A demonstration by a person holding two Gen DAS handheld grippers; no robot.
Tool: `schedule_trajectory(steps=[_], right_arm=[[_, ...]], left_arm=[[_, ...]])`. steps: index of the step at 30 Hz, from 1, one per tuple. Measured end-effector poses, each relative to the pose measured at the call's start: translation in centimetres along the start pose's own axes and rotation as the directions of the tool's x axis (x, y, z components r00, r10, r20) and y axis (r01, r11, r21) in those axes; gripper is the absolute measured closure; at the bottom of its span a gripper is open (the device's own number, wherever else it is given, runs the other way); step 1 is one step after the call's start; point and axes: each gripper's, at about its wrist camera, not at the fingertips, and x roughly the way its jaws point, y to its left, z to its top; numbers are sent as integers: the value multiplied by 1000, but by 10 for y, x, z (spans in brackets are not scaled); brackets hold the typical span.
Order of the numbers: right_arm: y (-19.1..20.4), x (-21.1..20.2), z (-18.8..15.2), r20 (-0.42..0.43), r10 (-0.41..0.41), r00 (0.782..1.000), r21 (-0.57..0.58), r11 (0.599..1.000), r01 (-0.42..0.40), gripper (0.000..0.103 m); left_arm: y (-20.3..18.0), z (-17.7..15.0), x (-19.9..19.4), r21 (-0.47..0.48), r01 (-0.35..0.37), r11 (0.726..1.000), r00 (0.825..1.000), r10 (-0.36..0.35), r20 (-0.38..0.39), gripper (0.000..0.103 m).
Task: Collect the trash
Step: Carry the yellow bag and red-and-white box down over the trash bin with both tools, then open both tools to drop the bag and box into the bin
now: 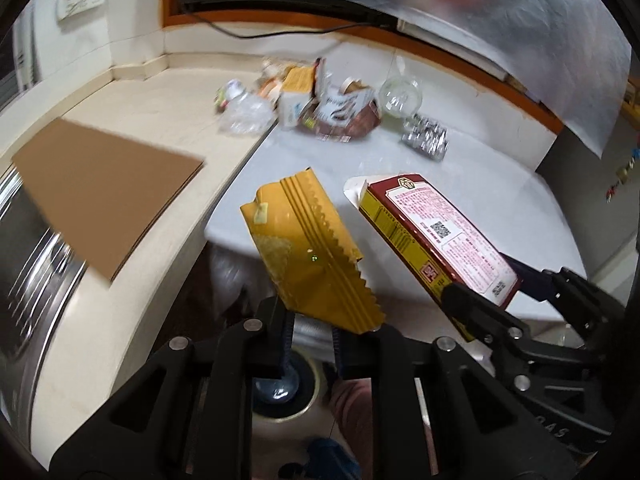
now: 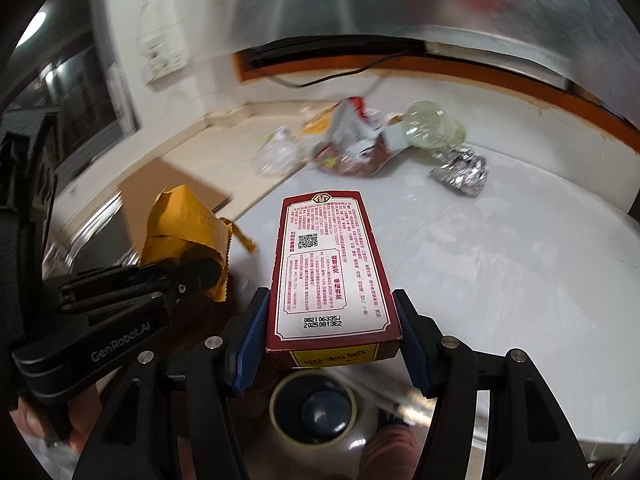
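My left gripper (image 1: 314, 334) is shut on a yellow foil wrapper (image 1: 308, 248) and holds it in the air by the white table's near edge. The wrapper also shows in the right wrist view (image 2: 184, 228). My right gripper (image 2: 332, 340) is shut on a red and white carton (image 2: 330, 268), held above the table edge; the carton also shows in the left wrist view (image 1: 436, 236). A heap of trash (image 1: 320, 104) lies at the table's far side: wrappers, a small box, a clear plastic cup (image 2: 432, 126) and crumpled silver foil (image 2: 460, 172).
A brown cardboard sheet (image 1: 104, 196) lies on the beige counter (image 1: 160, 112) to the left, beside a steel sink (image 1: 28, 276). A round jar with a dark lid (image 2: 314, 408) stands on the floor below the grippers. A black cable (image 1: 260, 32) runs along the back ledge.
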Motion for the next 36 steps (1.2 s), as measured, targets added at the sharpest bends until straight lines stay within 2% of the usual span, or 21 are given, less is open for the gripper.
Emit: schedule_trajectory(steps=[5, 9, 15, 18, 23, 25, 26, 28, 30, 36], right_arm=[[29, -11, -42, -76, 44, 996, -85, 995, -50, 43], [48, -4, -77, -169, 84, 982, -134, 985, -108, 43], [67, 37, -124, -296, 86, 951, -161, 977, -138, 43], [73, 59, -148, -349, 83, 933, -169, 974, -150, 43], [69, 106, -173, -436, 96, 895, -136, 976, -171, 43], [61, 128, -185, -479, 114, 870, -101, 978, -184, 43], [51, 143, -182, -511, 141, 848, -72, 976, -205, 43], [40, 170, -193, -557, 150, 817, -31, 979, -201, 43], [36, 192, -202, -583, 152, 798, -13, 981, -196, 43], [30, 242, -220, -633, 121, 765, -7, 987, -162, 43]], left_arm=[[16, -51, -8, -25, -62, 998, 997, 60, -53, 90], [31, -88, 3, -42, -86, 995, 989, 80, -123, 90], [50, -144, 42, -74, -116, 990, 964, 94, -250, 90], [54, -167, 67, -61, -131, 990, 945, 106, -310, 90], [61, -197, 113, -46, -136, 990, 906, 106, -411, 90], [63, -206, 129, -46, -141, 989, 891, 107, -441, 90], [66, -212, 138, -53, -136, 989, 884, 97, -458, 90], [67, -215, 153, -53, -130, 990, 877, 90, -472, 90], [69, -216, 169, -31, -133, 991, 873, 103, -476, 90], [68, -228, 196, 18, -147, 989, 851, 136, -507, 90]])
